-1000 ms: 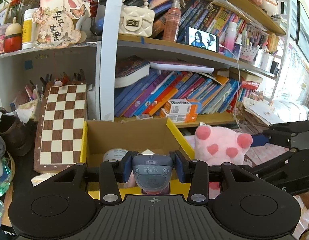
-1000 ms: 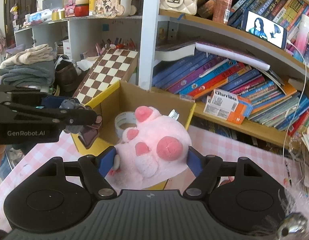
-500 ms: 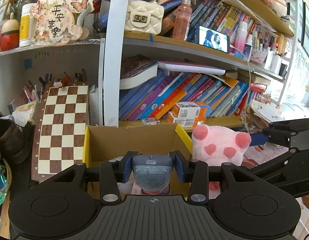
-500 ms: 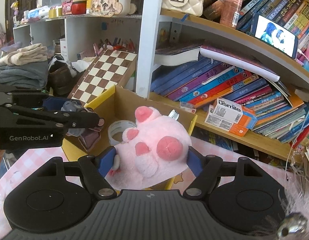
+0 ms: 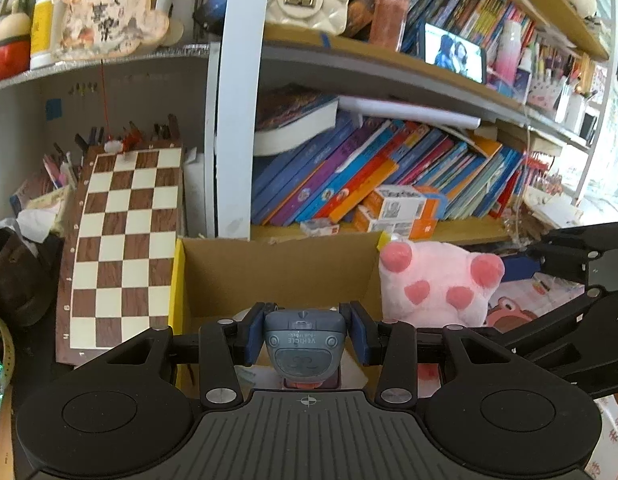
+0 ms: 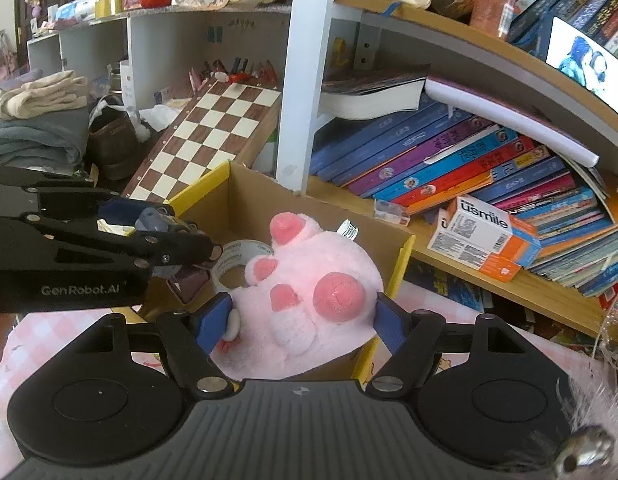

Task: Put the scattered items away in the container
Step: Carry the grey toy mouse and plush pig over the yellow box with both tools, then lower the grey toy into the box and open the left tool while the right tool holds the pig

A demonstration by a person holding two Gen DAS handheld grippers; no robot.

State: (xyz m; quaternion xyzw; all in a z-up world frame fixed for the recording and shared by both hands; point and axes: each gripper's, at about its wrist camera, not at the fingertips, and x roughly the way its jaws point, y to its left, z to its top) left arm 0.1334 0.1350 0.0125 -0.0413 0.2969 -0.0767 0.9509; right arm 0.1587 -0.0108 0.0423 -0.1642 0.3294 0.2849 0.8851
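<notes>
My left gripper point(image 5: 305, 340) is shut on a grey-blue toy vehicle point(image 5: 305, 344) and holds it above the near part of the open cardboard box point(image 5: 269, 268) with yellow flaps. My right gripper point(image 6: 305, 320) is shut on a pink plush paw toy point(image 6: 309, 292) and holds it over the box's point(image 6: 249, 200) right side. A roll of clear tape point(image 6: 233, 264) lies inside the box. The left gripper point(image 6: 177, 244) shows at the left of the right wrist view. The plush point(image 5: 437, 280) and right gripper arm point(image 5: 569, 280) show at the right of the left wrist view.
A chessboard point(image 5: 125, 248) leans left of the box. Behind it stand a white shelf post point(image 5: 233, 100) and shelves of leaning books point(image 5: 369, 176) and small orange cartons point(image 6: 481, 236). Folded clothes point(image 6: 33, 120) lie far left. The table has a pink checked cloth point(image 6: 41, 344).
Both grippers have moved closer to the box with their loads; the box and shelves look larger. The plush now hangs over the box's right side.
</notes>
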